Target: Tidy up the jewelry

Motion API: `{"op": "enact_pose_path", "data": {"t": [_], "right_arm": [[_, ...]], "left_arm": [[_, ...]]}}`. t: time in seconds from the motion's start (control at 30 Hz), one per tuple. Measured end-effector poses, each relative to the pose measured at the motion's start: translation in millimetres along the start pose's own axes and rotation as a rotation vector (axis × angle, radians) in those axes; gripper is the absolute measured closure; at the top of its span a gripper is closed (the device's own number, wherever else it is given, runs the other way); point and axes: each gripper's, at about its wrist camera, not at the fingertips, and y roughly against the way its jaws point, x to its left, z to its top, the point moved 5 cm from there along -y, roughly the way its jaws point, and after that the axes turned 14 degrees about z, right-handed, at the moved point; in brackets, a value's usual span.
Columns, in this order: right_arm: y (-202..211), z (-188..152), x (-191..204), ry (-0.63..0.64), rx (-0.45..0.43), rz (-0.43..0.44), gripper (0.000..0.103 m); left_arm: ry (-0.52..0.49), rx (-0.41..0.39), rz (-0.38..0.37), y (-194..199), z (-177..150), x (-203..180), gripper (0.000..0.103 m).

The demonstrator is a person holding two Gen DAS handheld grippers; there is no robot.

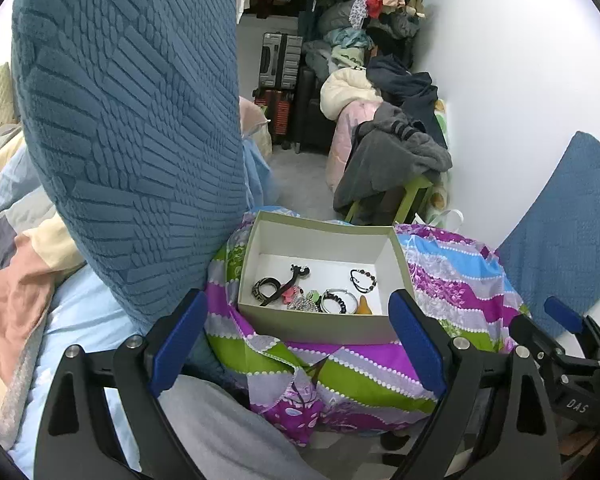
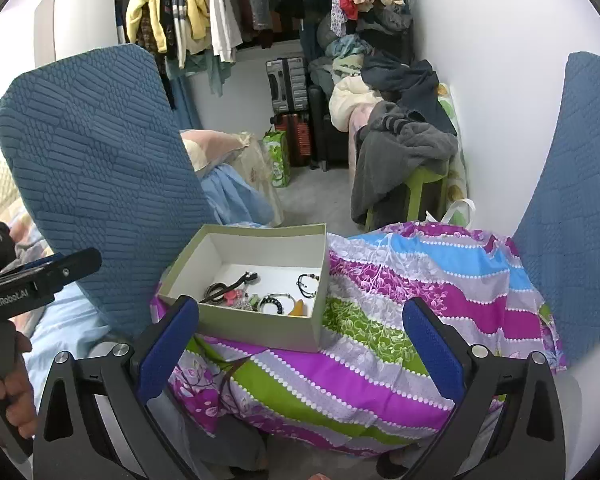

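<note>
An open grey-green cardboard box (image 1: 320,326) sits on a striped floral cloth (image 1: 340,376). Inside lie several jewelry pieces: a black beaded bracelet (image 1: 363,280), a silver bangle with dark beads (image 1: 338,301), a black coiled band (image 1: 266,289), a pink charm (image 1: 288,293) and a yellow piece (image 1: 364,306). My left gripper (image 1: 298,350) is open and empty, just before the box's near wall. My right gripper (image 2: 300,354) is open and empty, over the cloth to the box's right; the box (image 2: 260,326) shows at its left finger.
A large blue quilted cushion (image 1: 128,132) stands left of the box, another (image 2: 576,208) leans on the white wall at right. Bedding lies at left. A green stool with a grey garment (image 2: 404,160), suitcases (image 2: 288,88) and hanging clothes are behind.
</note>
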Motion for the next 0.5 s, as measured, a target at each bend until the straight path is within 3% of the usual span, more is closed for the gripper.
{"op": "enact_pose_path", "data": {"t": [0.5], "right_arm": [[4.1,4.9,3.5,0.008,-0.010,-0.005,0.000]], "left_arm": [[-0.044,0.013,-0.002,6.1,-0.8,-6.4,0.011]]}}
